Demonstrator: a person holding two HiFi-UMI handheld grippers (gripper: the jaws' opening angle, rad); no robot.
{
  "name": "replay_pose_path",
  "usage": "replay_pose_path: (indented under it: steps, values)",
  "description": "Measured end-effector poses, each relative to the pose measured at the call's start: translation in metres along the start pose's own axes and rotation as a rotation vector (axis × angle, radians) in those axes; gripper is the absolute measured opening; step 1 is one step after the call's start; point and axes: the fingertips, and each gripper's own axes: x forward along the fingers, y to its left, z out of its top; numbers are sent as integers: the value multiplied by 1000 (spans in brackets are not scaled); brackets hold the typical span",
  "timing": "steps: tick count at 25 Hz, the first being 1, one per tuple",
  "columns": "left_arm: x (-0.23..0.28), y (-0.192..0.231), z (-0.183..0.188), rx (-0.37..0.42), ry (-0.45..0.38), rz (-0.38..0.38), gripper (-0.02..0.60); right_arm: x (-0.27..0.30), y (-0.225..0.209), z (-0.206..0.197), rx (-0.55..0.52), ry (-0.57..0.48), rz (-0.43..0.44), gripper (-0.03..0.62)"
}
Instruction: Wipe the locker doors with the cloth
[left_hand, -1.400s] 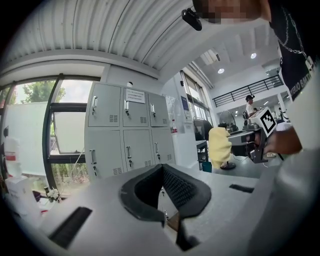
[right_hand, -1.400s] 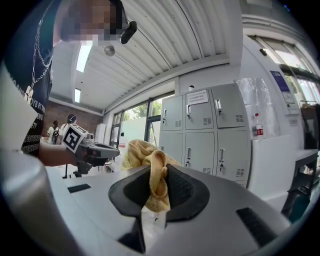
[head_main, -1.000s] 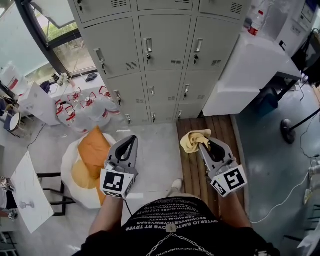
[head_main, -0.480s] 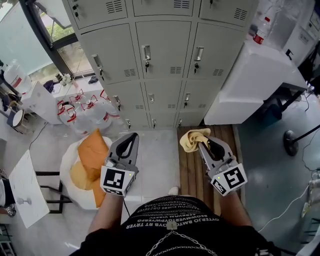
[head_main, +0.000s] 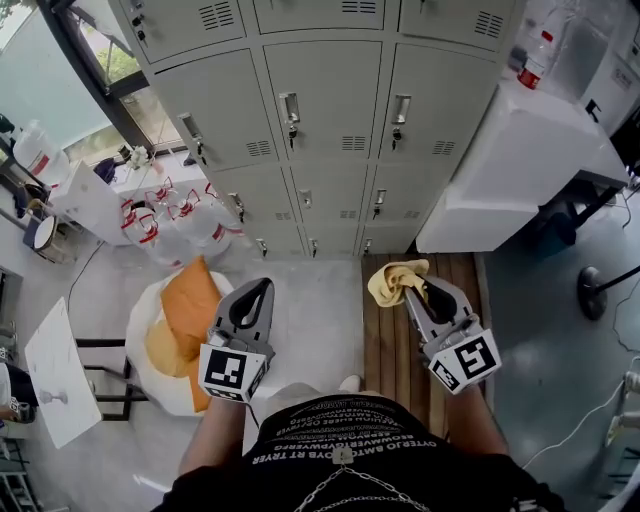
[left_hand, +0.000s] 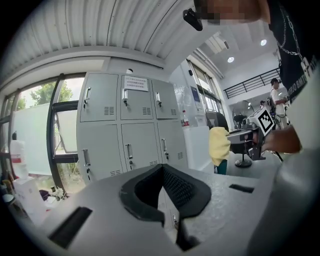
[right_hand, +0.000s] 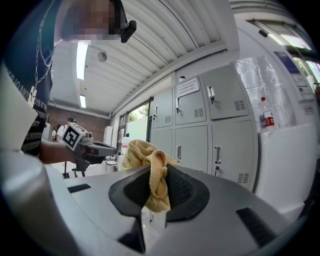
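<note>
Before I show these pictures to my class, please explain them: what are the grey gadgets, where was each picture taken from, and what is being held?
There is no robot here. A person stands facing grey lockers and holds a hand-operated claw in each hand. The head view comes from a camera on the person's head, looking steeply down. The other two views come from cameras riding on each claw, looking along its jaws. The right claw is pinching a yellow cloth. The left claw is closed with nothing in it. Neither claw touches the lockers.
</note>
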Motion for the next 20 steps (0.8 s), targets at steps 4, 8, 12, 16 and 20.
replay_pose_path:
  steps: [4, 8, 12, 16, 20]
  values:
    - [-3, 10, -6, -5, 9, 20, 5, 9, 7, 1, -10, -19, 13, 55]
    - [-2, 17, -6, 2, 17, 13, 5, 20, 16, 5, -13, -29, 25, 54]
    - [9, 29, -5, 9, 3, -11, 5, 36, 19, 4, -9, -30, 16, 55]
    - [26, 49, -1, 1, -9, -23, 5, 56, 15, 11, -12, -30, -10, 54]
    - [46, 69, 4, -4, -30, -52, 5, 81, 9, 17, -25, -20, -31, 55]
